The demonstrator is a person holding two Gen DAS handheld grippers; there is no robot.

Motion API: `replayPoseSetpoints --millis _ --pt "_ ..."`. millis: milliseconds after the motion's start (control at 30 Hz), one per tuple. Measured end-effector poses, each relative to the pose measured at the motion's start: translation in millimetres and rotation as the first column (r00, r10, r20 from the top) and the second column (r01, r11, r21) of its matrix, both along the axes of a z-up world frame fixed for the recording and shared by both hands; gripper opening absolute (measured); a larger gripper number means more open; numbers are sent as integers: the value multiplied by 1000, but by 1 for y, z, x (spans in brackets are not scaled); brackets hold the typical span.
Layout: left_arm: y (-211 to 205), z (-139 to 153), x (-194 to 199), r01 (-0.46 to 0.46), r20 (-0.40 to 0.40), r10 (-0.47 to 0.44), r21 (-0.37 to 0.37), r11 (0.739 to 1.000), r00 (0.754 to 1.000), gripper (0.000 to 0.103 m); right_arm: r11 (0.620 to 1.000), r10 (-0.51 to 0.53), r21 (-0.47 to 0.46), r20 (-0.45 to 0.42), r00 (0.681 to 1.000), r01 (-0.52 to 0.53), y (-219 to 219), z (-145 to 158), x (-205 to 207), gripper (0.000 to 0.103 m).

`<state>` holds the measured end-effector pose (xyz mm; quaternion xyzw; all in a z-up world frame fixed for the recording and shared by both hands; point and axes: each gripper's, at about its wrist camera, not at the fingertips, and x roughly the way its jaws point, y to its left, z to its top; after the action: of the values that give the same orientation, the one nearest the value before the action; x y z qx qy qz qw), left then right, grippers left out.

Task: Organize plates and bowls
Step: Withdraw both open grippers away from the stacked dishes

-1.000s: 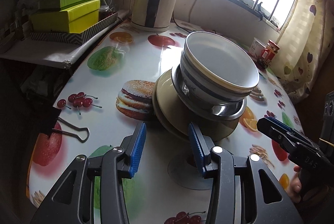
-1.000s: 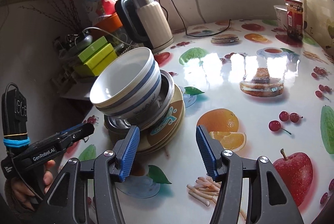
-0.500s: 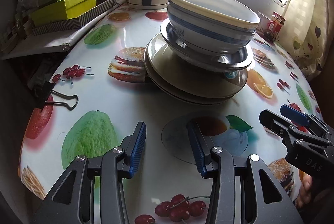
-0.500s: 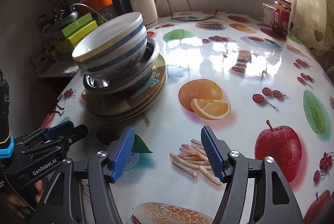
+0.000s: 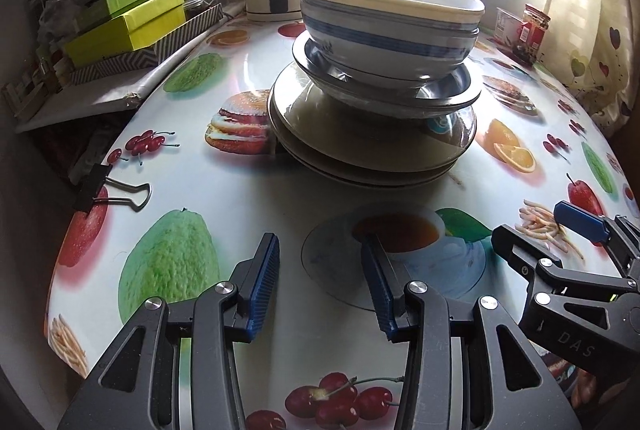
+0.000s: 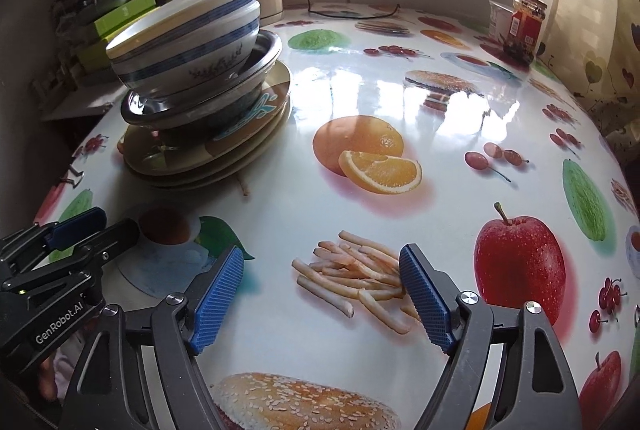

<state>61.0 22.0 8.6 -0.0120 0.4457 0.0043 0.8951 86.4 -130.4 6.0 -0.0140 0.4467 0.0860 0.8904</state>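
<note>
Sunlit from the window, the fruit-print table (image 6: 400,101) carries one stack: two blue-banded bowls (image 5: 388,25) nested in a steel dish (image 5: 384,101) atop several plates (image 5: 372,149). Lifting it calls for level, opposed holds on the plate rims. Both tools tilt downward, well short: left gripper (image 5: 320,286) half-spread and empty, right gripper (image 6: 322,300) empty too, its jaws just having been widening.

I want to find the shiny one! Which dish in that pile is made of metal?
The metal dish, a shiny silver one, sits in the middle of the pile, right under the blue-striped bowls and on top of the flat plates. The others are not mirror-shiny.
</note>
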Motion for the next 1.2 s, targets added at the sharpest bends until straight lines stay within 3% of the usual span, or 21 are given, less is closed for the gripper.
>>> replayPoseSetpoints --millis 400,1200 --pt "-2 -1 -2 -10 14 10 -1 1000 1000 50 999 -25 -33 8 1000 25 3 -2 -2 86" --pt "-2 -1 -2 -12 18 12 -2 1000 1000 50 999 -27 -33 13 1000 27 2 -2 -4 88"
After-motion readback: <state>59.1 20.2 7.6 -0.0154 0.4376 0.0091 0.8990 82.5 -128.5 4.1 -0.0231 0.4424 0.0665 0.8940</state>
